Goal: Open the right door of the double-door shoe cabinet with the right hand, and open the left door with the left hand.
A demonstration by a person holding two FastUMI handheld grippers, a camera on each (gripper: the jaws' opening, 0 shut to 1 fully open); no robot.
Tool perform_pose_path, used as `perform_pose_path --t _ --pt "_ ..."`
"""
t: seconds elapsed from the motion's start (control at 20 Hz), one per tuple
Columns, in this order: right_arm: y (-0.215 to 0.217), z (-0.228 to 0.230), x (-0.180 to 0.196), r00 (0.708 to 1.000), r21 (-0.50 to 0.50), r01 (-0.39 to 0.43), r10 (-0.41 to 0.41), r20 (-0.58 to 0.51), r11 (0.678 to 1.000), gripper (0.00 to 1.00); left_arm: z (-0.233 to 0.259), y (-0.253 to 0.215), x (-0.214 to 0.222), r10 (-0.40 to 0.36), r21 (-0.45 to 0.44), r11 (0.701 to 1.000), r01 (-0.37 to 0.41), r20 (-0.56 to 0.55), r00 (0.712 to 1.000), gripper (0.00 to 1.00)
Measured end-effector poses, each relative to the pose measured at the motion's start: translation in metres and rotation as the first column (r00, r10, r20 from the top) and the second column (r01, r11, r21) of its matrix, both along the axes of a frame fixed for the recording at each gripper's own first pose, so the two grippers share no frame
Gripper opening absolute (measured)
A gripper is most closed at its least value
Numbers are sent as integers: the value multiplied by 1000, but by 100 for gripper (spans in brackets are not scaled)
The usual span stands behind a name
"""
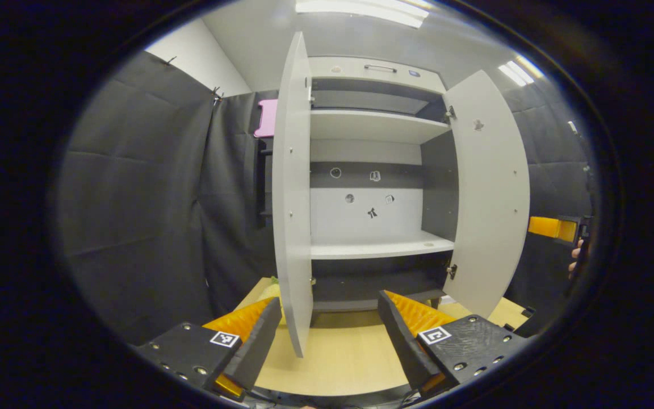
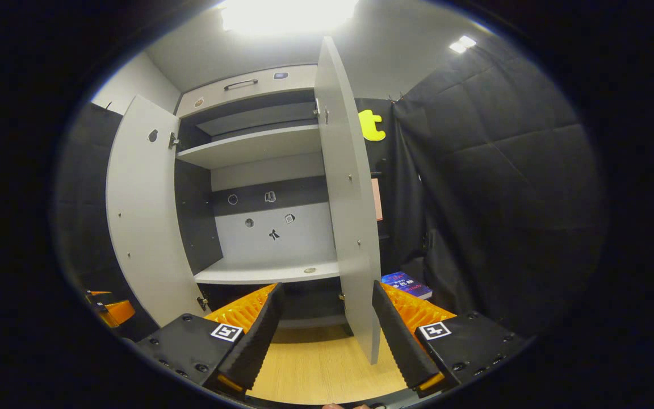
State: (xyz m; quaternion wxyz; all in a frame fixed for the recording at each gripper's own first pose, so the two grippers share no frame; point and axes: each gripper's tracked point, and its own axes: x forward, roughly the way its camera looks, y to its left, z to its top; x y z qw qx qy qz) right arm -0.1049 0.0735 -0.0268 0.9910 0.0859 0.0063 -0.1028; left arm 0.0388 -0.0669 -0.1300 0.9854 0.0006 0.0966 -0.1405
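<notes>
My left tongs [image 1: 327, 326] gape wide, gripping nothing, with the left door [image 1: 293, 193] edge-on between the fingers. My right tongs [image 2: 324, 324] stand equally wide around the right door [image 2: 347, 193]. Both shoe cabinet [image 2: 259, 145] doors are open. I judge a careless pull-back could clip an edge and swing it shut. The right gripper view adds a book [image 2: 406, 284] on the surface [image 2: 310, 363]; the left gripper view, a hand [image 1: 575, 257].

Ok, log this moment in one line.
left door: open | right door: open | left gripper: open | right gripper: open | shelves: bare
</notes>
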Motion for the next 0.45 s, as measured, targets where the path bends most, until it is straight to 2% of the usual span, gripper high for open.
perform_pose_path --t 0.15,0.2,0.3,0.45 --pt "9 -1 5 1000 28 -11 11 6 1000 97 4 -1 1 -11 -4 1000 11 10 1000 98" --pt "11 -3 6 1000 34 -12 12 8 999 96 5 -1 0 -15 -3 1000 15 19 1000 100" --pt "13 -2 9 1000 36 -11 11 16 999 97 9 -2 1 -19 2 1000 19 47 999 98" --pt "12 -3 8 1000 27 -8 8 23 1000 97 14 -5 0 -33 -11 999 34 72 997 100"
